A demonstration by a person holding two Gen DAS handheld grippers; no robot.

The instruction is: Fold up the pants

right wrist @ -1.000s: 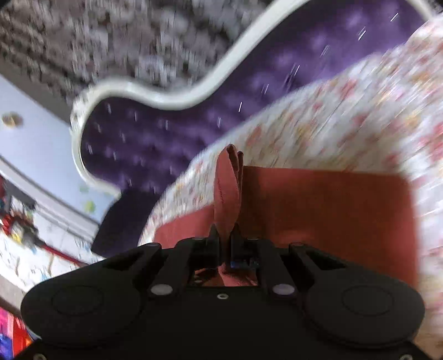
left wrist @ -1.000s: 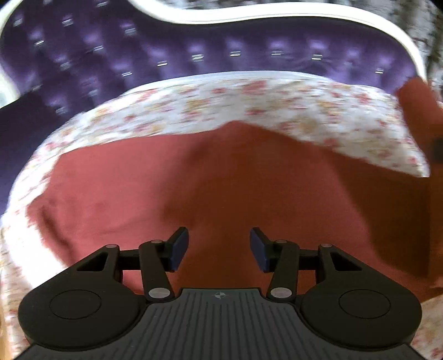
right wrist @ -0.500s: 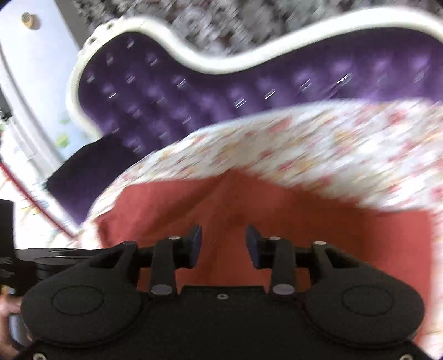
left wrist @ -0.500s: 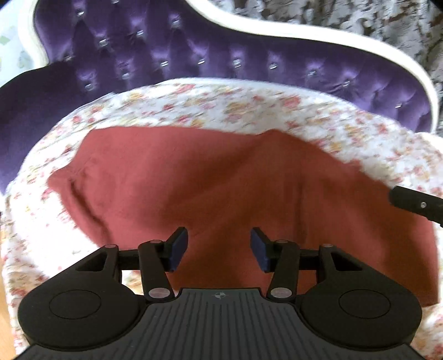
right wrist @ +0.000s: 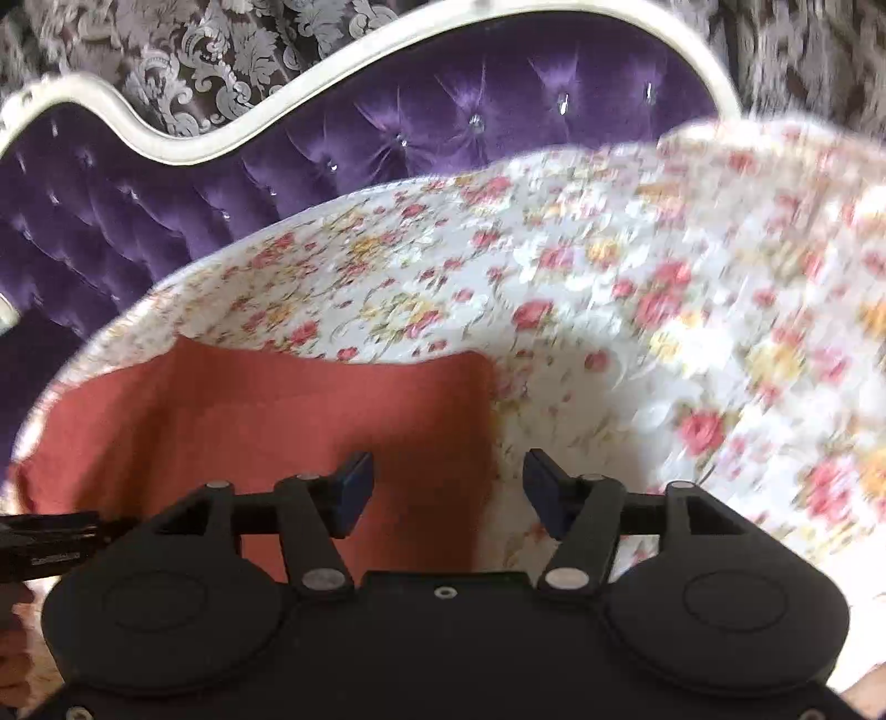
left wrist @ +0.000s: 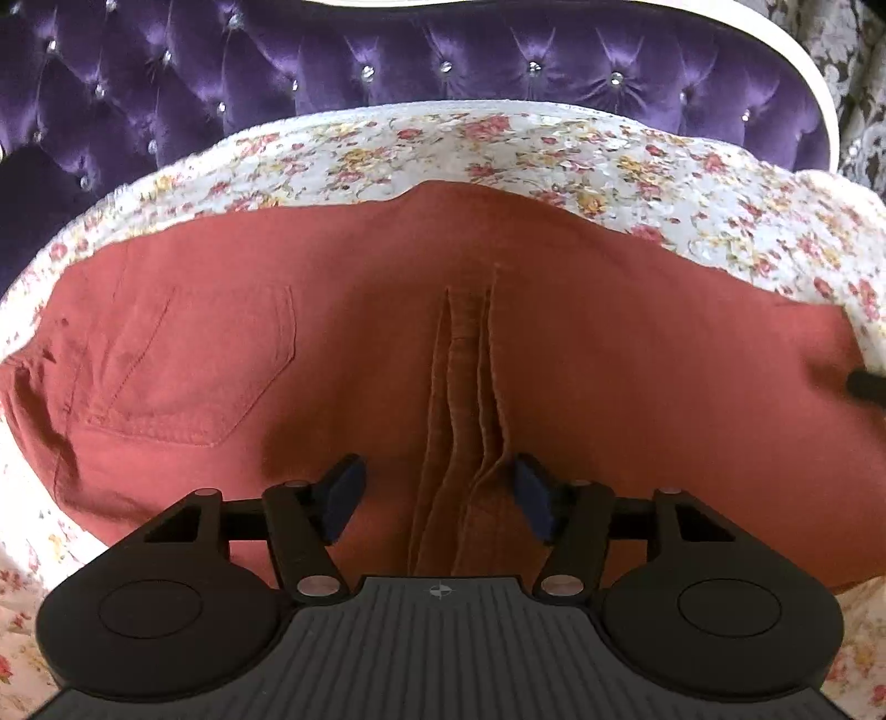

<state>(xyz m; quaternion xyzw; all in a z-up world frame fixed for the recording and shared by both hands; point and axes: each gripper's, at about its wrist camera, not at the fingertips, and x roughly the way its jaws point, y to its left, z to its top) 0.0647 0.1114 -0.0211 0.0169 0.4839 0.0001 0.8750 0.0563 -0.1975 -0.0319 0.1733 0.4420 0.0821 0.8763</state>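
Here, nearest in the left wrist view, the left gripper [left wrist: 437, 493] has its dark blue padded fingers [left wrist: 340, 493] spread apart, having just been opening wider, and they press on nothing; between them runs a bundle of stacked fabric edges [left wrist: 465, 421] belonging to the rust-red cotton pants [left wrist: 609, 343], which lie folded flat beneath and ahead of the fingers. To the left of the fingers a stitched back pocket [left wrist: 194, 365] faces up. Beyond the fingertips the pants end in a curved edge against the white quilted bedspread printed with small red and yellow flowers [left wrist: 498, 149], and farther still rises the purple tufted velvet headboard with crystal buttons [left wrist: 443, 61]. In the right wrist view, the right gripper [right wrist: 448, 487] also stands open with its jaws just widened and nothing gripped; the right-hand end of the pants [right wrist: 277, 410] lies under and ahead of its left finger, while bare bedspread [right wrist: 637, 310] lies under the right finger. Past the fingers the headboard [right wrist: 387, 138] curves behind, framed in white [right wrist: 166, 144], with grey damask wall covering [right wrist: 194, 50] farthest back.
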